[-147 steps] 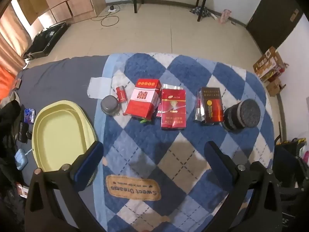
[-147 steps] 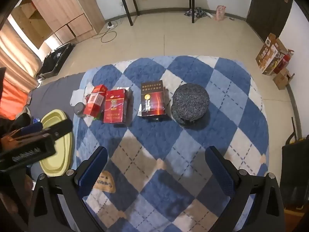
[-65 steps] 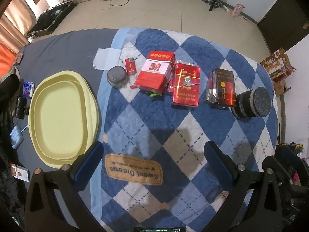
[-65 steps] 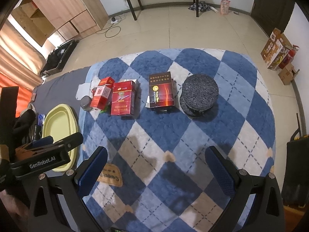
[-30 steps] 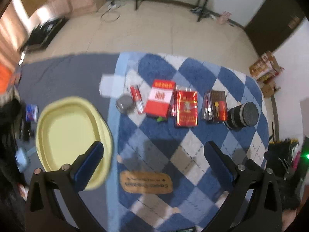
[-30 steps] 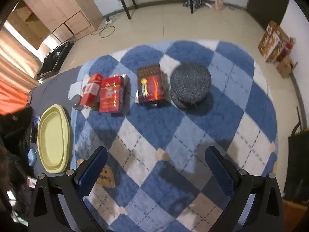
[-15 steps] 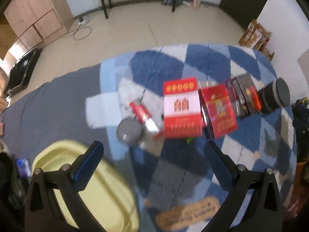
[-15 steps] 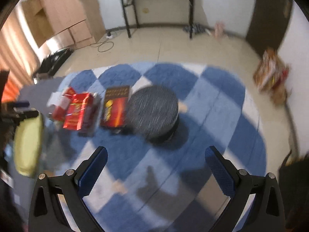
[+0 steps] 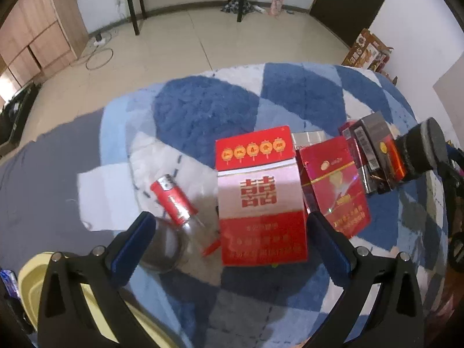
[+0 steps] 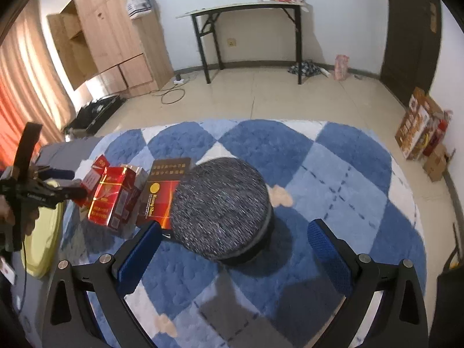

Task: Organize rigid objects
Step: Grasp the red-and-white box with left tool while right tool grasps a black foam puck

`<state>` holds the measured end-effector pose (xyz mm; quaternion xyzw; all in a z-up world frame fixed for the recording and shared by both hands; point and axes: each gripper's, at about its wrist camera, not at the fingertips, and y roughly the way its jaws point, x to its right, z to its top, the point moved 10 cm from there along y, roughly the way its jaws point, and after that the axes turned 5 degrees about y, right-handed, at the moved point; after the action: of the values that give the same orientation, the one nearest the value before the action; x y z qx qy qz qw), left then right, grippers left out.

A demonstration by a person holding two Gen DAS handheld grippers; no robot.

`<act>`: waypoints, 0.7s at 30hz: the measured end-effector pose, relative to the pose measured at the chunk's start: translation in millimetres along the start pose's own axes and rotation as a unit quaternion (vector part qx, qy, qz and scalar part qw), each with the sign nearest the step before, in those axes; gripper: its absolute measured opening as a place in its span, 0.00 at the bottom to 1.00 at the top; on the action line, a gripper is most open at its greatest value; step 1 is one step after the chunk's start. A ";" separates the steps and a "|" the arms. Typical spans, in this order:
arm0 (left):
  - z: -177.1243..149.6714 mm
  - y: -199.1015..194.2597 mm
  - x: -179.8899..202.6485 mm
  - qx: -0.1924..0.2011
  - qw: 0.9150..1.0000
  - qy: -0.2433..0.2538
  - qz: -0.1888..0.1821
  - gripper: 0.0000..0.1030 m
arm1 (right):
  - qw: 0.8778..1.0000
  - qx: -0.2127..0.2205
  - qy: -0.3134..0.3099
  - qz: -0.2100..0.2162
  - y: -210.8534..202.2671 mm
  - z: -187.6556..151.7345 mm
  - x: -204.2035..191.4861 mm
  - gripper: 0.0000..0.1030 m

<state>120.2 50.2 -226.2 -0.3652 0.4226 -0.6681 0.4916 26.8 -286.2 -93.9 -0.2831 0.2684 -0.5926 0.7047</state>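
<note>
Risk noted: the red-and-white cigarette pack (image 9: 261,200) leans against the red cigarette pack (image 9: 333,185), with the red lighter (image 9: 173,195) and small round tin (image 9: 162,249) just beside it, so a careless closing of the left gripper (image 9: 229,246) is judged likely to topple the row or knock the lighter. Left gripper is spread wide, empty, straddling that pack. Right gripper (image 10: 232,252) is likewise wide apart and empty, around the round dark-grey container (image 10: 221,211) on the blue checked blanket (image 10: 333,174); yellow tray (image 10: 43,237) lies at left.

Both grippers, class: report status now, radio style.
Left gripper open, straddling red-and-white box. Right gripper open, around round grey container. Nothing held. Lighter and small tin crowd left fingers.
</note>
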 end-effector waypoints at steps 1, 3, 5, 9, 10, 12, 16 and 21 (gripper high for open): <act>1.3 2.6 0.2 0.001 1.000 -0.005 -0.007 1.00 | 1.000 0.002 -0.012 -0.010 2.0 1.3 -0.5 0.97; 3.9 7.6 -0.9 0.003 1.000 -0.022 -0.019 1.00 | 1.000 0.007 -0.018 -0.006 5.3 4.5 -4.2 0.96; 5.5 9.2 0.7 0.010 0.999 -0.035 -0.037 0.99 | 1.000 0.008 -0.016 0.000 9.4 8.1 -8.3 0.88; 2.3 14.6 2.6 0.007 0.996 -0.067 -0.067 0.59 | 1.000 0.003 -0.025 -0.016 20.6 9.6 -11.1 0.69; 2.2 13.2 4.4 0.011 0.994 -0.076 -0.079 0.57 | 0.999 0.010 -0.026 -0.015 19.6 11.3 -12.5 0.68; 4.3 4.2 3.8 0.030 0.995 -0.073 -0.061 0.57 | 0.999 0.021 -0.031 -0.018 14.9 14.2 -14.9 0.68; 7.3 -32.8 1.5 0.068 0.993 -0.071 -0.065 0.57 | 0.998 0.045 -0.047 -0.021 -11.4 23.7 -24.4 0.68; -5.6 -104.7 -22.3 0.112 0.990 -0.049 -0.072 0.57 | 0.992 0.051 -0.108 0.039 -41.2 18.4 -89.8 0.68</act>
<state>84.3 89.6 -133.2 -0.3696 0.2927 -0.7261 0.5005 -2.0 -201.7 -47.8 -0.2982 0.1709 -0.5441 0.7654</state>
